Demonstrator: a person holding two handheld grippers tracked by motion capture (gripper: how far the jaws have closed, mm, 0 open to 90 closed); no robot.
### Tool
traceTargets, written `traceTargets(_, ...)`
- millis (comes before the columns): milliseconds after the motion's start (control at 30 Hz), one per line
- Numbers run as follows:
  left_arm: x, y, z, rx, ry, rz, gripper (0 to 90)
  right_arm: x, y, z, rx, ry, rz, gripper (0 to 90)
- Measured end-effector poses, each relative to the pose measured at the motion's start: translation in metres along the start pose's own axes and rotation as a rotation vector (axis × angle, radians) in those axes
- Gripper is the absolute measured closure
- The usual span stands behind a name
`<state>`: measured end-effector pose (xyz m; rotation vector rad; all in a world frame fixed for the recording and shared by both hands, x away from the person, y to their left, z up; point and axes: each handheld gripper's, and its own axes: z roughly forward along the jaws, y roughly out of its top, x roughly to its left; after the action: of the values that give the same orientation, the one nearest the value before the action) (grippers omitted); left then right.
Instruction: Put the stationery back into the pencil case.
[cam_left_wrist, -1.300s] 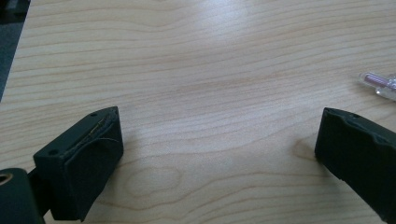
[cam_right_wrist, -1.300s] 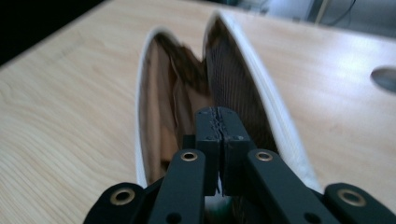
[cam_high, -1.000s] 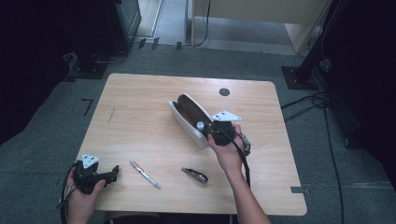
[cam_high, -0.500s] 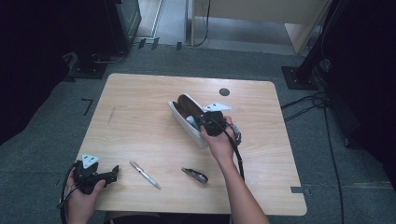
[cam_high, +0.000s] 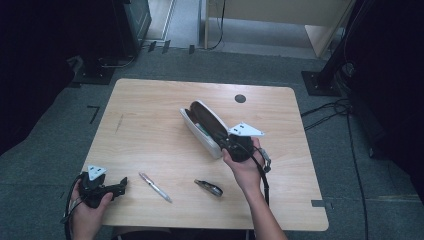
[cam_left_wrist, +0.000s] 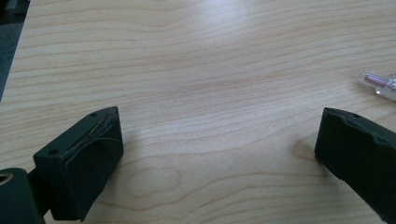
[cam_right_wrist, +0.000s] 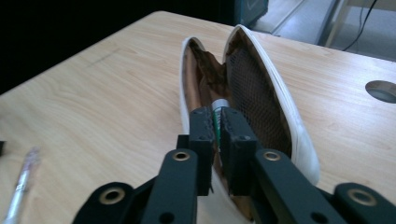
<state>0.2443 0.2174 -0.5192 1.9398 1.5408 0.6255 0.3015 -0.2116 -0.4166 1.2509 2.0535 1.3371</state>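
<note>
Lying open near the middle of the table (cam_high: 150, 125), a white case (cam_high: 200, 131) is taken as the landmark; its two shells are spread apart, with a brown lining and a dark mesh pocket (cam_right_wrist: 254, 88) seen inside. The right gripper (cam_high: 231, 145) is held at the near end of the case, its jaws reaching into the opening. In the right gripper view the jaws of the right gripper (cam_right_wrist: 217, 140) are closed almost together on a thin green-and-white object (cam_right_wrist: 218, 112), a marker or tube by its look, which is pinched between them and pointed into the case; what it is exactly cannot be told. The right hand (cam_high: 245, 167) is wrapped around the gripper body, and a grey plate (cam_high: 245, 131) is carried on top.

A pen (cam_high: 155, 187) is laid nearer the person than the case and to its left, flat on the wood. A small dark object (cam_high: 209, 187) is laid nearer the person than the case, well apart from it. A round dark hole (cam_high: 240, 98) is set in the tabletop beyond the case.

The left gripper (cam_high: 107, 190) is held well to the left of the case, at the near edge of the table, gripped by the left hand (cam_high: 86, 210). Its jaws are spread wide with nothing between them, just above bare wood, and the tip of the pen (cam_left_wrist: 378, 84) is seen beyond the right-hand jaw.
</note>
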Motion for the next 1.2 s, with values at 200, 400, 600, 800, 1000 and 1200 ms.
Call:
traceTargets(200,0.0,0.0,0.0,0.002,0.0,0.002,1.2,0.005,-0.016,-0.019,-0.016,0.016,0.01,73.7)
traceTargets(400,0.0,0.0,0.0,0.002,0.0,0.002,1.2,0.012,-0.036,-0.034,-0.012,0.048,-0.014,67.5)
traceTargets(600,0.0,0.0,0.0,0.002,0.0,0.002,1.2,0.019,-0.063,-0.042,0.009,0.084,-0.024,64.4)
traceTargets(800,0.0,0.0,0.0,0.002,0.0,0.003,1.2,0.023,-0.079,-0.047,0.0,0.096,-0.016,64.0)
traceTargets(1000,0.0,0.0,0.0,0.002,0.0,0.003,1.2,0.029,-0.095,-0.049,0.005,0.126,-0.013,62.4)
traceTargets(1200,0.0,0.0,0.0,0.002,0.0,0.003,1.2,0.034,-0.103,-0.048,0.01,0.143,-0.004,57.6)
